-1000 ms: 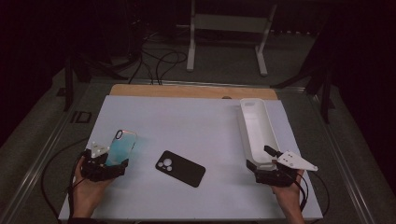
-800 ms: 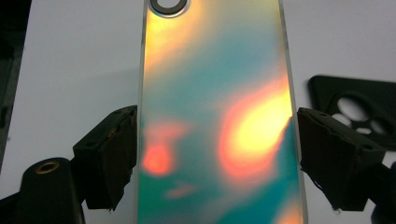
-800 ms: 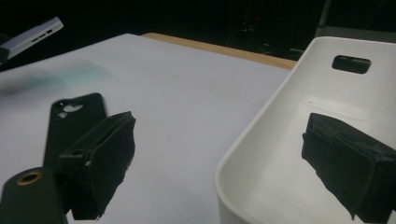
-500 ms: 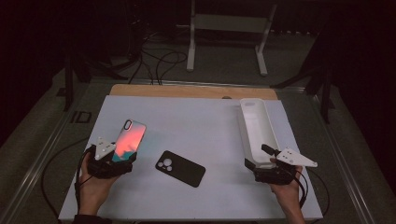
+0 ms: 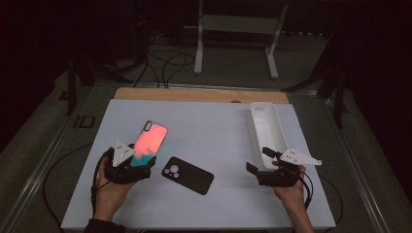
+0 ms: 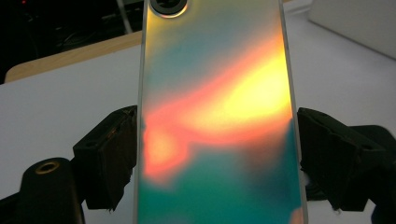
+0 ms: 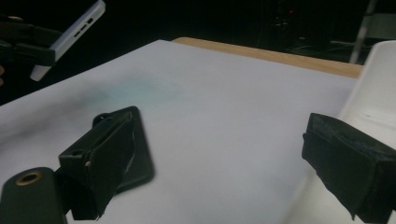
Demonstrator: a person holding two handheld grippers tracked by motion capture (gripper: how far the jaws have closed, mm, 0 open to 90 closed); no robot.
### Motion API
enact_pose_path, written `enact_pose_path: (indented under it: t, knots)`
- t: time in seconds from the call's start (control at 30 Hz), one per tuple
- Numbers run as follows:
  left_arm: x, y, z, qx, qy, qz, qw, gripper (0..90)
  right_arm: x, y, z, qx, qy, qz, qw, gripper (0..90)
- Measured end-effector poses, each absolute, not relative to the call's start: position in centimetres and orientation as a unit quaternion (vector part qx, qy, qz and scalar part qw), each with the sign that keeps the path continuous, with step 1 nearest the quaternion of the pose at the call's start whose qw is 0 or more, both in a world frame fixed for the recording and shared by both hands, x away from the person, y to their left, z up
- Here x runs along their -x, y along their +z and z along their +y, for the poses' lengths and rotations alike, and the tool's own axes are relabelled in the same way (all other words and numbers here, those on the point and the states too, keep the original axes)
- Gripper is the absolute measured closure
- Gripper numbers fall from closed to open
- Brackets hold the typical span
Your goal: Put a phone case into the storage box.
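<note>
**Here, left tool grips the iridescent phone**

Nearest, the left tool (image 5: 138, 162) clamps an iridescent phone (image 5: 148, 144) by its long edges, tilted above the white surface (image 5: 218, 131). The right tool (image 5: 265, 171) stands wide, holding nothing. Between them lies a black case (image 5: 188, 174); farther right, a white tray (image 5: 266, 126).

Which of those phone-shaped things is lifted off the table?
The shimmery orange-green phone, gripped in the left tongs and tilted up. The black case lies flat mid-table; the white case rests at the right.
</note>
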State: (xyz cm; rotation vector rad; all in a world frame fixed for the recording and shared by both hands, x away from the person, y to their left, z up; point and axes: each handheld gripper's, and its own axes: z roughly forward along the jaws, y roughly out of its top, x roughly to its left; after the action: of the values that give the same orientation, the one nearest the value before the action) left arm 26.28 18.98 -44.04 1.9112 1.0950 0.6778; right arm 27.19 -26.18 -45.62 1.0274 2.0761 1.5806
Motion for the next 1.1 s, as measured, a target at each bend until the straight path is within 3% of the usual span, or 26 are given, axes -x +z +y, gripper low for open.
enact_pose_path:
  t: [0.57, 1.1]
  knots:
    - [-26.0, -43.6, 15.0, -0.768, 0.280, 0.385, 0.428, 17.0, -29.5, -43.3, -21.7, -0.345, 0.558, 0.744, 0.127, 9.2]
    - [-25.9, -43.4, 10.7, -0.774, 0.272, 0.343, 0.459, 17.0, -31.3, -42.1, -16.4, -0.332, 0.571, 0.749, 0.060, 8.8]
